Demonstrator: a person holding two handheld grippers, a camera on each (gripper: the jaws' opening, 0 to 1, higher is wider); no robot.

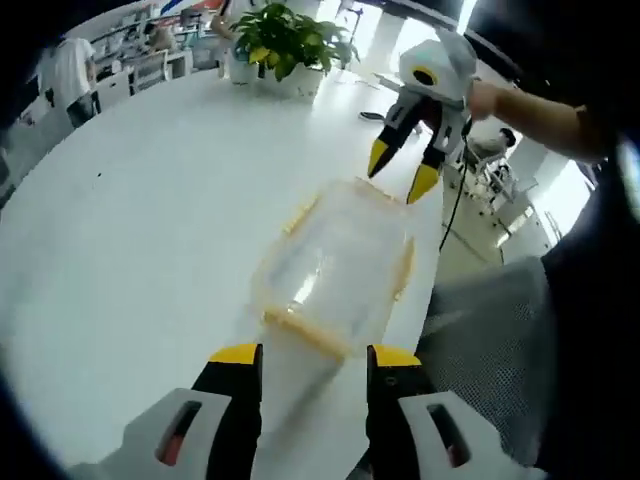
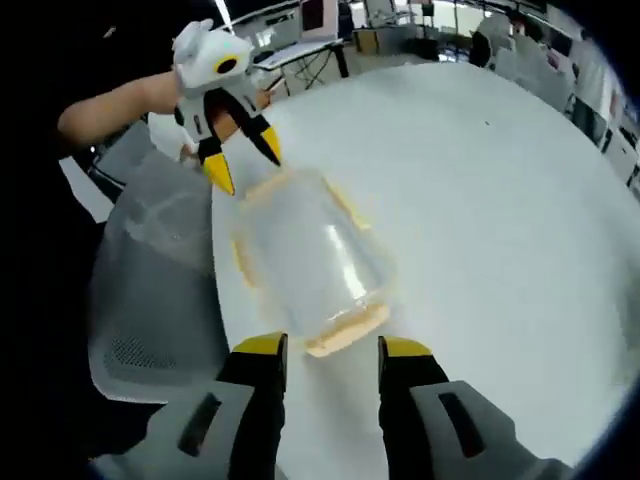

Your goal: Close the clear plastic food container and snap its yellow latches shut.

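While we hold both tools over the round white table, the clear plastic food container with yellow latches lies near the table's edge, between the two grippers. Seen in the left gripper view, our left gripper hovers just short of the container's near end, its yellow-tipped jaws spread apart with nothing between them. Our right gripper hangs above the container's far end, its jaws parted and empty as well; we cannot tell whether a tip touches the rim.

From the right gripper view the same holds in reverse: the right gripper stands open just beside one short end of the container, and the left gripper is open over the other end.

We judge the lid to be already seated on the body, though blur makes that uncertain. Yellow latch strips show along the container's sides and ends, and they appear to stick outward, so the snapping looks undone. What remains, we think, is pressing each latch down against the container.

Beside the table's edge stands a grey mesh chair, and a potted green plant sits at the table's far side from the container.
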